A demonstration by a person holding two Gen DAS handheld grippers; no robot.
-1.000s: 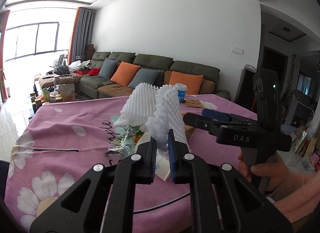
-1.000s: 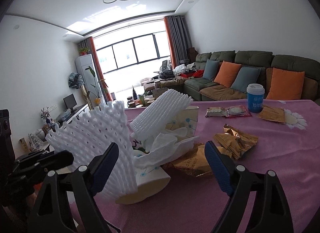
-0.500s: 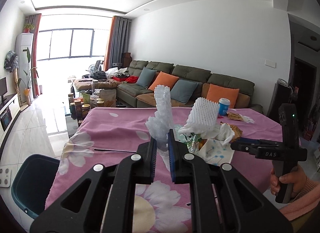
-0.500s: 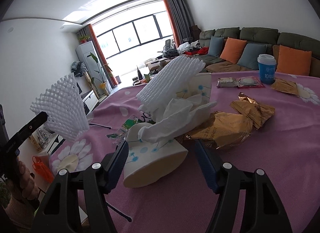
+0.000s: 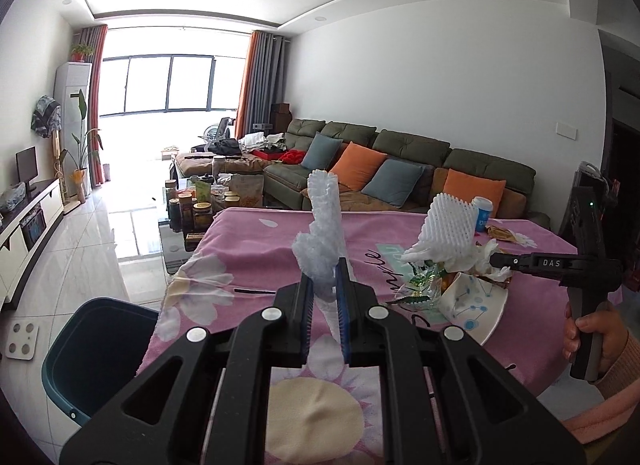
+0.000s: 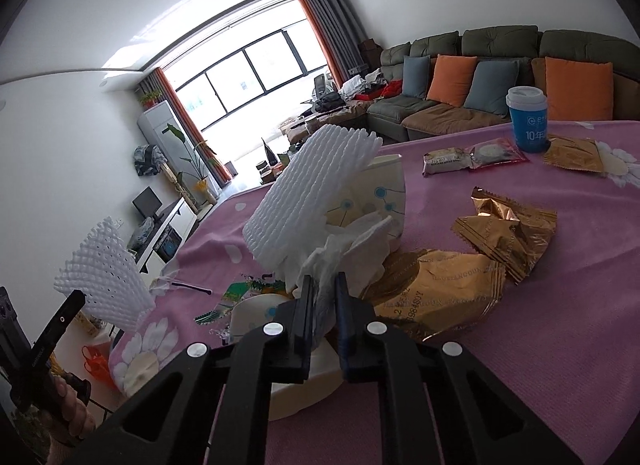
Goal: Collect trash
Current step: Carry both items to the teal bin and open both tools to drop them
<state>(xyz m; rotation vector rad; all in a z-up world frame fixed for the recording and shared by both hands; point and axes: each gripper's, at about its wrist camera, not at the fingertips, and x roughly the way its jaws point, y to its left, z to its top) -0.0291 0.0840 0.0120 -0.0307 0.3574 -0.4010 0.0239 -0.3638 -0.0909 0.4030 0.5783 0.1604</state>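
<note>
My left gripper (image 5: 323, 285) is shut on a white foam net sleeve (image 5: 322, 233), held upright over the pink tablecloth (image 5: 256, 241) near its left edge. From the right wrist view the same net (image 6: 104, 273) shows at far left. My right gripper (image 6: 323, 291) has its jaws closing on a crumpled white tissue (image 6: 344, 245), which the pads pinch. The tissue spills from a tipped paper bowl (image 6: 384, 189) with blue dots. A second foam net (image 6: 312, 193) leans out of the bowl.
A dark teal bin (image 5: 100, 345) stands on the floor left of the table. Gold wrappers (image 6: 504, 225), a green wrapper (image 6: 248, 289), snack packets (image 6: 472, 155) and a blue cup (image 6: 526, 119) lie on the cloth. A sofa (image 5: 400, 157) stands behind.
The left gripper carried its foam net leftward away from the pile, bringing the bin into view. The right gripper moved in on the bowl and its wide jaws closed onto the tissue.
</note>
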